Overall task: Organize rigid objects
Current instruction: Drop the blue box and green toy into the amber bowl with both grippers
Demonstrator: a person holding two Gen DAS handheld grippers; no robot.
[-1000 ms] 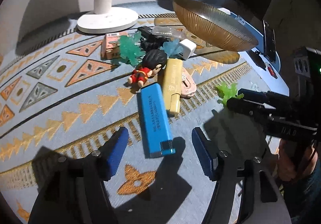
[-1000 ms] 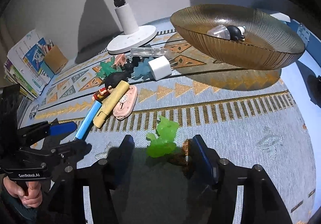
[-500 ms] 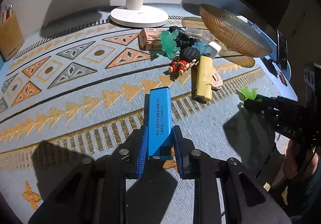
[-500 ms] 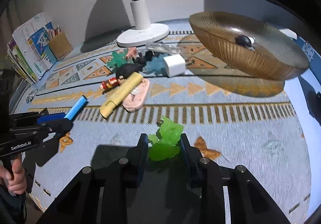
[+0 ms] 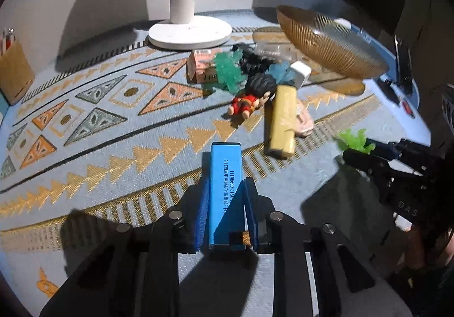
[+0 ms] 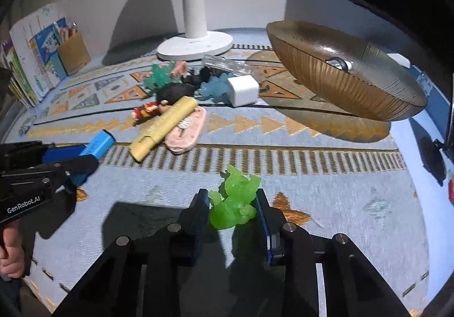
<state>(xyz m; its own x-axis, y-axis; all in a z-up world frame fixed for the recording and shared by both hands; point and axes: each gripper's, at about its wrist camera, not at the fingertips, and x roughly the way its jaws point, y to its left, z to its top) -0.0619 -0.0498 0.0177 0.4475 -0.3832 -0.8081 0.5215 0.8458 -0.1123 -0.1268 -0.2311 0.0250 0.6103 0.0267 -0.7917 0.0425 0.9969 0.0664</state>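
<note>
2 light, stiff pieces: left tool (image 5: 225, 213) pinches the slick blue bar (image 5: 225, 192) by its long sides; right tool (image 6: 233, 210) pinches the knobbly green figure (image 6: 235, 200) mid-body.

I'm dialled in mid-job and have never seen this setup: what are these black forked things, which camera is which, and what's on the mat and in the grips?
There is no robot arm here. A person holds a two-finger gripper in each hand, and each gripper has a fisheye camera that looks along its fingers.

In the left wrist view, the left gripper is shut on a blue rectangular case. In the right wrist view, the right gripper is shut on a translucent green figurine. Each view also shows the other gripper at its edge.

On the patterned mat lies a pile: a yellow case over a pink oval piece, a small red-clothed doll, a white charger cube and teal and blue figurines. Behind stand a white lamp base and an amber ribbed bowl with small items inside.
</note>
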